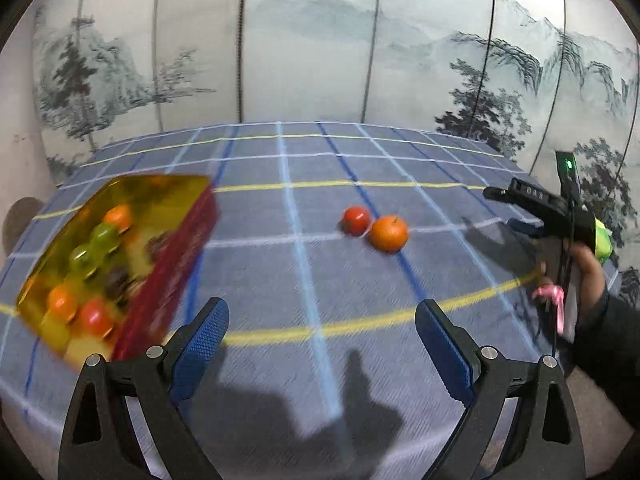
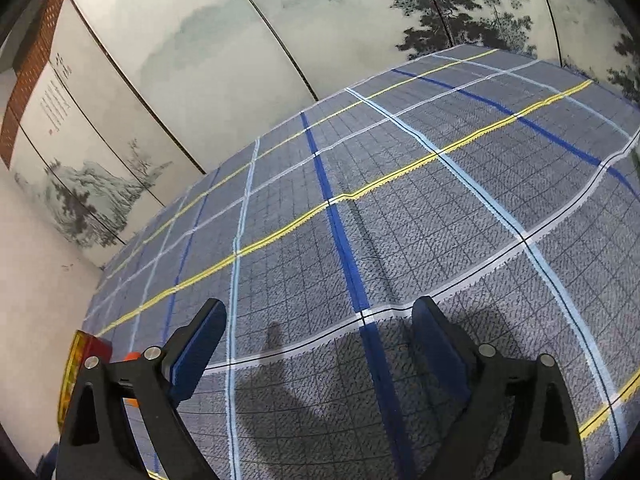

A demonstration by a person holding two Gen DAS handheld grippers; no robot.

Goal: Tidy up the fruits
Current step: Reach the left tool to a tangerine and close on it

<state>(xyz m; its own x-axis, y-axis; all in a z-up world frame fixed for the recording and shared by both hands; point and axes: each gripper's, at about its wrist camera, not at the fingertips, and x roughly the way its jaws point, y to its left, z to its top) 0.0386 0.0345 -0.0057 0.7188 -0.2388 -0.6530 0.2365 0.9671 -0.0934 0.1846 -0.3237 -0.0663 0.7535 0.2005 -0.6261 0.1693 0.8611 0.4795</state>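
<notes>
Both wrist views angled down over the checked tablecloth (image 1: 304, 280), sharing cloth and painted screen (image 2: 208, 40)

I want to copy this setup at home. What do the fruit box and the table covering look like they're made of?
The fruit box looks like rigid glossy material: a shiny golden inside that mirrors the fruit, and dark red outer walls, perhaps foil-lined card or tin; blur leaves it open. The table covering looks like woven fabric, matte, with visible weave texture and stitched-looking coloured stripes.
</notes>
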